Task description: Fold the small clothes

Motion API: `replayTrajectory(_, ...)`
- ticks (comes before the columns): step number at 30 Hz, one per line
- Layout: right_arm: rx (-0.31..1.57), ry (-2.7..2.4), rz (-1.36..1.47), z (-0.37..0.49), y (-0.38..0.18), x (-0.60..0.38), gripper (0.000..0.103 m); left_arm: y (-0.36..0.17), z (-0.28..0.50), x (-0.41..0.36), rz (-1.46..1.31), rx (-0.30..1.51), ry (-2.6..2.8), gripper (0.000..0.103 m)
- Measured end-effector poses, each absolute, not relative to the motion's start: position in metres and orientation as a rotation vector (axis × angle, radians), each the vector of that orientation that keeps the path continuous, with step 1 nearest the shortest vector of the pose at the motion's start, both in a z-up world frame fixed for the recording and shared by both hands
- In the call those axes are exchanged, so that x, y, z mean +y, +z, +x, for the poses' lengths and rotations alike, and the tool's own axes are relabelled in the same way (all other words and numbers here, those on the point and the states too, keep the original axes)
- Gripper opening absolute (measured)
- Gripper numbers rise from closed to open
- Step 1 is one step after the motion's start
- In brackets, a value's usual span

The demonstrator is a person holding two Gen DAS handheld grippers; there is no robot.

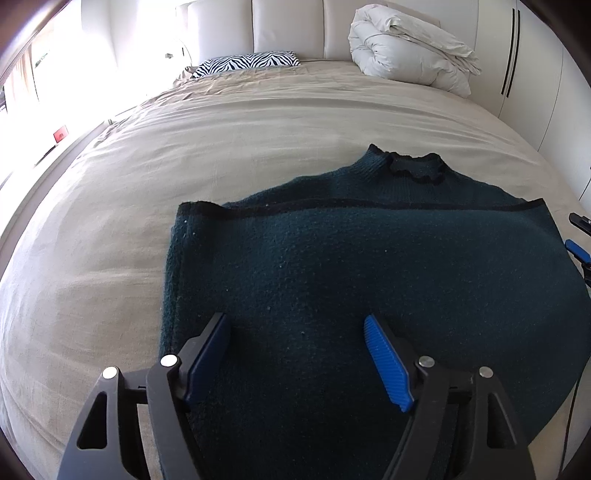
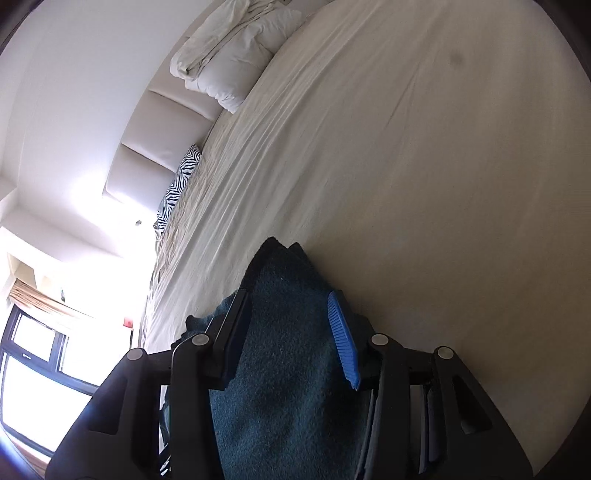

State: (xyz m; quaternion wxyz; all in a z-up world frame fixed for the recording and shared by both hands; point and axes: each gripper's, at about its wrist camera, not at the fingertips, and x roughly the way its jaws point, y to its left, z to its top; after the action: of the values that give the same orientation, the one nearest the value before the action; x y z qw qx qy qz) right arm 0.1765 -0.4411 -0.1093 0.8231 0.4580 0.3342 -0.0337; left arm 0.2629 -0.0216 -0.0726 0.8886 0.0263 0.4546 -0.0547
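Note:
A dark teal knit sweater (image 1: 332, 266) lies flat on the beige bed sheet (image 1: 184, 155), collar at the far end, its sleeves folded in. My left gripper (image 1: 295, 325) is open and hovers over the sweater's near part, with nothing between its blue pads. My right gripper (image 2: 288, 306) is rolled sideways and open at the sweater's right edge, and a thick edge of the sweater (image 2: 284, 332) sits between its pads. Its fingers also show in the left wrist view (image 1: 578, 251) at the far right.
A folded white duvet (image 1: 410, 48) sits at the head of the bed on the right and a zebra-print pillow (image 1: 247, 62) on the left. A padded headboard (image 1: 288, 26) is behind them. White wardrobe doors (image 1: 535, 74) stand to the right.

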Motion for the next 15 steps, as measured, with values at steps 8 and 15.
replayTrajectory(8, 0.802, 0.458, 0.903, 0.132, -0.082, -0.307, 0.044, -0.070, 0.202, -0.061, -0.036, 0.970, -0.287, 0.064)
replayTrajectory(15, 0.955, 0.451, 0.918, 0.128, -0.135, -0.273, 0.041, -0.078, 0.179, -0.047, -0.031, 0.956, -0.265, 0.060)
